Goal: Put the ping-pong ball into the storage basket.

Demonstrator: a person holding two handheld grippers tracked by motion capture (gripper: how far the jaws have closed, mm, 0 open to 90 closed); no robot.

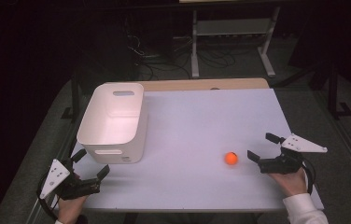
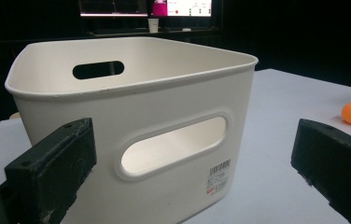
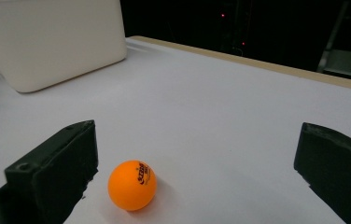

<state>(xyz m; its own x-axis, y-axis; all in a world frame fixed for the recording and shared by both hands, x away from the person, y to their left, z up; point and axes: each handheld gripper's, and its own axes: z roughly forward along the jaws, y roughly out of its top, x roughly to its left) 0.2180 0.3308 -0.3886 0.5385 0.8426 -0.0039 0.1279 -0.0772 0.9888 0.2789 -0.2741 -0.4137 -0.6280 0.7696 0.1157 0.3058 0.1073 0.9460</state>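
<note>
Right claw (image 1: pixel 261 149), jaws spread wide and holding nothing, sits near the desk's right edge with the orange ball (image 1: pixel 231 158) just beside its near jaw, so it should slide forward, centre the ball, then close gently.

We list one white table (image 1: pixel 197 121) with a tan wooden strip along its far edge. On it we find a white plastic bin (image 1: pixel 113 122) with cut-out handles, at the left, and an orange ball (image 1: pixel 231 158) lying near right, well apart from the bin.
</note>
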